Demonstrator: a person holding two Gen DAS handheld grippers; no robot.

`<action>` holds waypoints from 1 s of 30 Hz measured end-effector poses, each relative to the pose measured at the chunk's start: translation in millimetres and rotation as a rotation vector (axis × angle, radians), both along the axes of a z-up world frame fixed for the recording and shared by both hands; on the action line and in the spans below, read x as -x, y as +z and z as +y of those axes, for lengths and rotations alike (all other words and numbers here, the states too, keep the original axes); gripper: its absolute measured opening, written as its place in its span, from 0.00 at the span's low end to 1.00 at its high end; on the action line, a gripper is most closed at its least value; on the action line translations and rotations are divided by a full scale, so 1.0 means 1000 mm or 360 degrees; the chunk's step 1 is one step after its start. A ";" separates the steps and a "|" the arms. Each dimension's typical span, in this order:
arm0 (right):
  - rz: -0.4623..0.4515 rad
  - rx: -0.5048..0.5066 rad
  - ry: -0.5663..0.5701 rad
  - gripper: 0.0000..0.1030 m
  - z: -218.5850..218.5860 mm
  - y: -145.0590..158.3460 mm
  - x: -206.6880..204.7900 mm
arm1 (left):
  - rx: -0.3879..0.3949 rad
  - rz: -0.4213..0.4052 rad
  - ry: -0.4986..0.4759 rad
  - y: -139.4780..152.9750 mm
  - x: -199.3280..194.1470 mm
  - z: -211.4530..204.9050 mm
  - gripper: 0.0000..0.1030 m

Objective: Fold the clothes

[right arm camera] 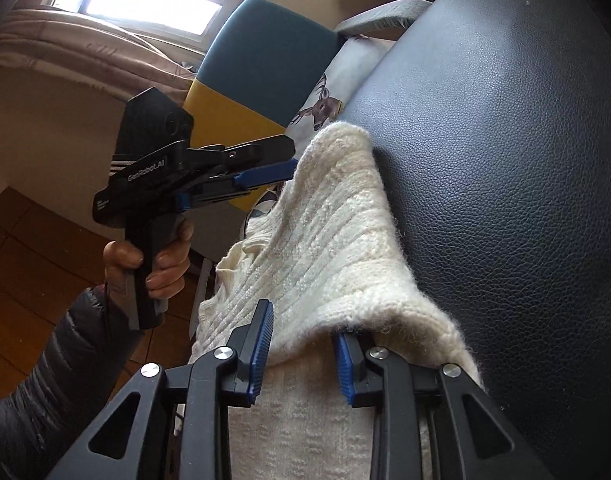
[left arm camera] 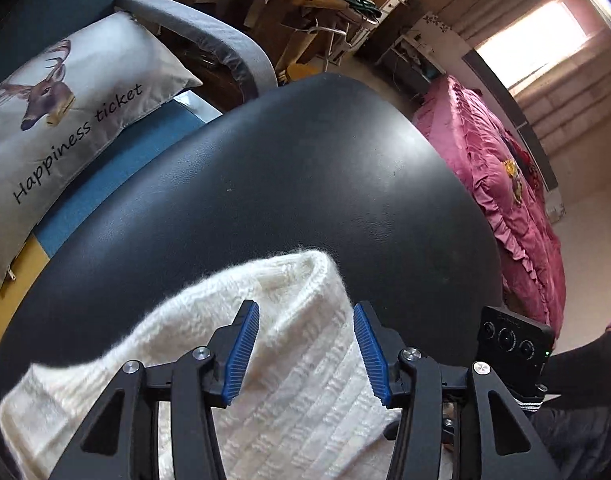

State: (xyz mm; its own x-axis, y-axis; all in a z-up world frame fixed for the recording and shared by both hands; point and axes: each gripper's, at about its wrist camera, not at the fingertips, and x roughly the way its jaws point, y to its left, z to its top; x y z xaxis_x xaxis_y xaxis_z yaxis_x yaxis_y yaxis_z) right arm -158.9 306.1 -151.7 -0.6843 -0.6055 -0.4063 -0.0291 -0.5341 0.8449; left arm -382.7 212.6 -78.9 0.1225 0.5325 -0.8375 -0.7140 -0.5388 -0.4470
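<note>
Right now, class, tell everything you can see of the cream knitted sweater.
The cream knitted sweater is fuzzy wool with ribbed rows. It lies folded and rumpled on the black leather-look surface, one edge hanging off the side. The right claw has a raised fold between its blue pads. The left claw, open, hovers over it.

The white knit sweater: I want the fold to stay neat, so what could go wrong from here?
1. The left gripper is open above the white knit sweater, holding nothing, so that side could slump.
2. The sweater's edge hangs past the black leather surface and may slide off.
3. A fuzzy fold drapes over the right gripper and could snag on its ridged pads.
</note>
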 end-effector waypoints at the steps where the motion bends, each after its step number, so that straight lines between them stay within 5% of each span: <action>1: 0.0001 0.0007 -0.0004 0.28 0.000 0.000 0.000 | 0.0008 -0.0012 -0.0025 -0.004 0.003 0.001 0.56; 6: -0.0004 -0.0010 -0.0010 0.28 -0.001 0.000 0.000 | -0.0038 -0.0145 -0.0097 -0.019 0.010 0.008 0.52; 9: -0.0001 -0.0017 -0.0016 0.28 -0.001 0.000 -0.001 | -0.0048 -0.0073 -0.0221 -0.019 -0.001 0.017 0.07; 13: -0.0012 -0.0084 -0.0044 0.20 -0.004 -0.001 -0.003 | -0.0292 0.0105 -0.0162 0.000 -0.003 0.007 0.05; 17: -0.0081 -0.0234 -0.0028 0.13 -0.013 0.001 0.000 | -0.0109 0.0228 -0.0052 -0.038 0.000 0.005 0.05; 22: -0.0092 -0.0251 -0.0020 0.12 -0.014 0.002 0.001 | -0.0096 0.0260 -0.0005 -0.029 -0.005 -0.005 0.08; 27: -0.0069 -0.0152 -0.0059 0.14 -0.001 0.004 -0.004 | -0.0168 0.0273 0.0285 0.005 -0.002 -0.044 0.11; 30: -0.0066 -0.0248 0.0001 0.17 0.000 0.015 -0.014 | -0.0292 0.0229 0.0469 0.021 -0.017 -0.088 0.15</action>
